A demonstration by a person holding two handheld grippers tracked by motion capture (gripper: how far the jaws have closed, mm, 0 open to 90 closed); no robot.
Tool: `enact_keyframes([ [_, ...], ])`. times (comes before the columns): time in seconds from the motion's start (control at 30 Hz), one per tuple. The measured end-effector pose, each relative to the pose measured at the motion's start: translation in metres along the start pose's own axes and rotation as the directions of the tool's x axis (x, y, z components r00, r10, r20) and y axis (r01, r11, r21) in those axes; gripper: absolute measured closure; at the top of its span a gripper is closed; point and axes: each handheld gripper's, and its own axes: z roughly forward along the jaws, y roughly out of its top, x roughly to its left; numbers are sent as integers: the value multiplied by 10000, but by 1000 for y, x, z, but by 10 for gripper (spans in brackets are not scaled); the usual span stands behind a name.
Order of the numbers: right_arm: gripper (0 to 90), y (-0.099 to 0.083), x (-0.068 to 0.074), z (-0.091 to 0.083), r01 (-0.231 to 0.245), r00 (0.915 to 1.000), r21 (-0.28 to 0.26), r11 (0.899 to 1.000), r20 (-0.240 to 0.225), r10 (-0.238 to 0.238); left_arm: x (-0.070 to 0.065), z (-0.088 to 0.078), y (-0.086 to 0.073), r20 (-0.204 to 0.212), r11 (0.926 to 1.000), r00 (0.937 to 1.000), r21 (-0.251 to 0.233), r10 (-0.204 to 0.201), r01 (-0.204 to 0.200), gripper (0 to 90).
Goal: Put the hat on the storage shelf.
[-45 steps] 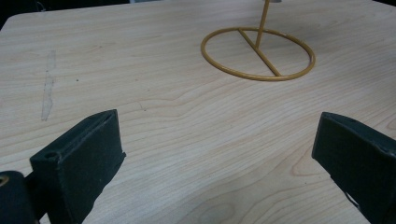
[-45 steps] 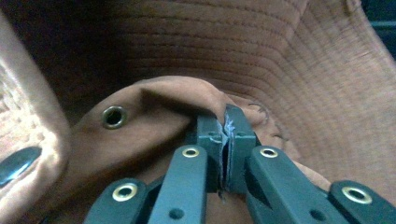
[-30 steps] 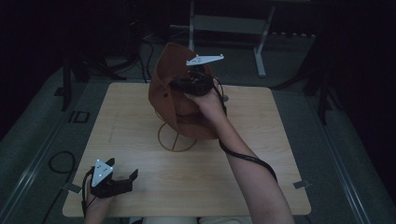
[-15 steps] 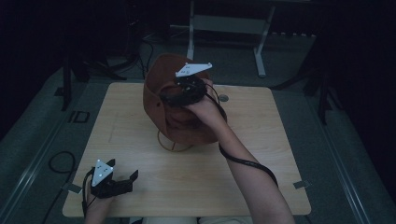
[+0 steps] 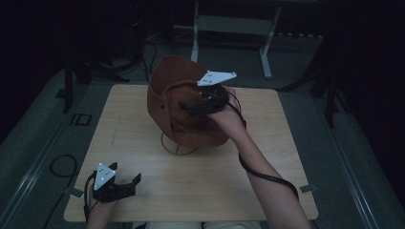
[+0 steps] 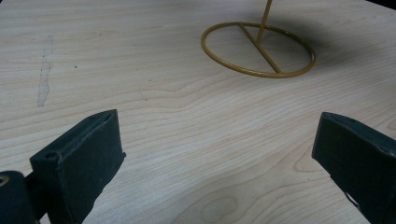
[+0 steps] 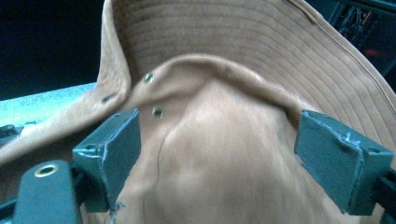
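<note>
A brown hat (image 5: 184,107) sits on a thin yellow stand (image 5: 177,147) near the far middle of the wooden table (image 5: 200,176); its wide brim is turned up toward the back, and the crown hangs low enough to hide most of the stand. Only the stand's ring base shows under the hat, on the side toward the person. In the left gripper view this ring (image 6: 258,49) lies flat on the wood, with a bar across it and a thin rod rising from the bar. The right gripper (image 5: 205,98) is pressed against the hat on its right side, held by a hand whose forearm comes from the near edge. In the right gripper view its jaws stand wide apart, one at each side of the soft crown (image 7: 219,154), with the stitched brim arching above; the cloth fills the space between them, but I cannot tell if they squeeze it. The left gripper (image 5: 114,186) rests low over the table, well apart from the hat, near the corner closest to the person on the left. Its jaws are spread wide with nothing between them but bare wood.
</note>
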Motion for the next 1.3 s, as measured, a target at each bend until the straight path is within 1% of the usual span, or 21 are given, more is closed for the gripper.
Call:
enact_keyframes([
  [0.13, 146, -13, -2, -16, -46, 10000, -91, 9999, 44, 46, 0, 1, 0, -14, 10000, 10000, 55, 2, -2, 22],
  [0.23, 146, -25, -5, -28, -134, 9999, -185, 9997, -9, 134, 0, 1, -1, 7, 10000, 10000, 56, -12, 12, 22],
  [0.33, 146, -36, -8, -39, -195, 9998, -181, 9996, 81, 197, -1, 2, -1, 28, 10000, 10000, 93, 4, -4, 22],
  [0.43, 146, -50, -13, -51, -466, 9988, -314, 9984, 125, 470, -2, 3, -1, 52, 10000, 10000, 88, 37, -37, 22],
  [0.53, 147, -63, -16, -61, -580, 9979, -290, 9979, 260, 587, -2, 3, -1, 61, 10000, 10000, 91, 19, -19, 22],
  [0.57, 147, -63, -16, -61, -580, 9979, -290, 9979, 260, 587, -2, 3, -1, 61, 10000, 10000, 91, 19, -19, 22],
  [0.6, 148, -67, -18, -64, -623, 9975, -305, 9976, 305, 632, -3, 3, -1, 71, 10000, 10000, 98, 15, -16, 22],
  [0.63, 149, -77, -21, -72, -732, 9961, -301, 9969, 465, 745, -3, 3, -1, 59, 9999, 10000, 100, 19, -19, 22],
  [0.73, 149, -92, -24, -81, -909, 9940, -255, 9955, 588, 923, -3, 3, 0, 54, 9999, 10000, 98, 59, -59, 22],
  [0.9, 149, -120, -29, -92, -1238, 9898, -49, 9923, 706, 1238, -3, 4, -1, 23, 9999, 10000, 120, 43, -44, 22],
  [1.1, 149, -154, -30, -98, -1582, 9849, 185, 9872, 748, 1564, -3, 4, 0, 6, 9999, 10000, 130, 59, -59, 22],
  [1.3, 150, -182, -29, -104, -1681, 9834, 261, 9854, 731, 1659, -4, 5, 0, 19, 9999, 10000, 140, 66, -66, 22],
])
